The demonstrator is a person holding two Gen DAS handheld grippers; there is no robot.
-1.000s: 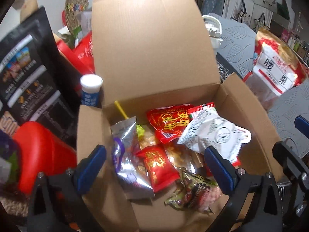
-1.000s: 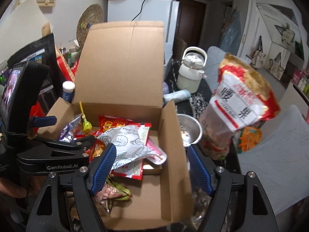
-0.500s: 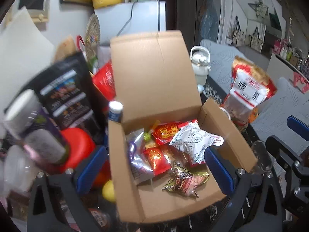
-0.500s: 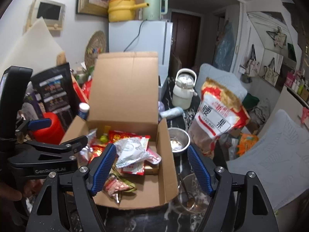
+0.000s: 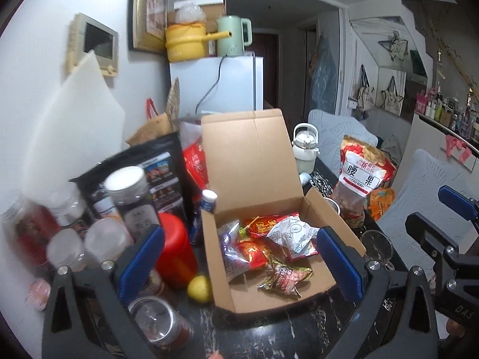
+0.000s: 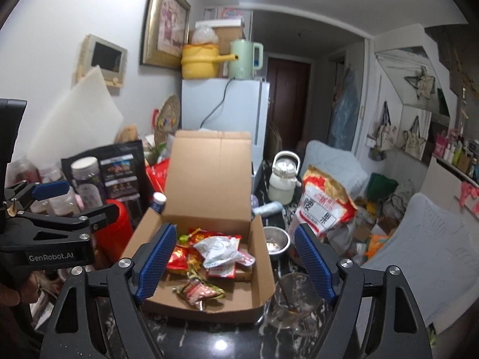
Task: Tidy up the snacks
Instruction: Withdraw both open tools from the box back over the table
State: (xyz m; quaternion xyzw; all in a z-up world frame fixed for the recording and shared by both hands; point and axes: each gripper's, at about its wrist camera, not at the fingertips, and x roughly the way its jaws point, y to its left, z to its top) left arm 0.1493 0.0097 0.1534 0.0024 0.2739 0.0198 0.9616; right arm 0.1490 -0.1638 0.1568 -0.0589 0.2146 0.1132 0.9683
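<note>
Both grippers, left [image 5: 239, 257] and right [image 6: 235, 261], have pulled back from the box [image 5: 254, 161], fingers wide and empty; the snacks [image 5: 269, 245] look packed.

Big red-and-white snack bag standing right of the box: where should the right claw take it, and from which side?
Judging by its pose, grip the snack bag by its flat crimped top edge, coming from above. It stands upright and leans a little; its bulging lower half is crowded by the metal bowl and glass. The right claw is open.
</note>
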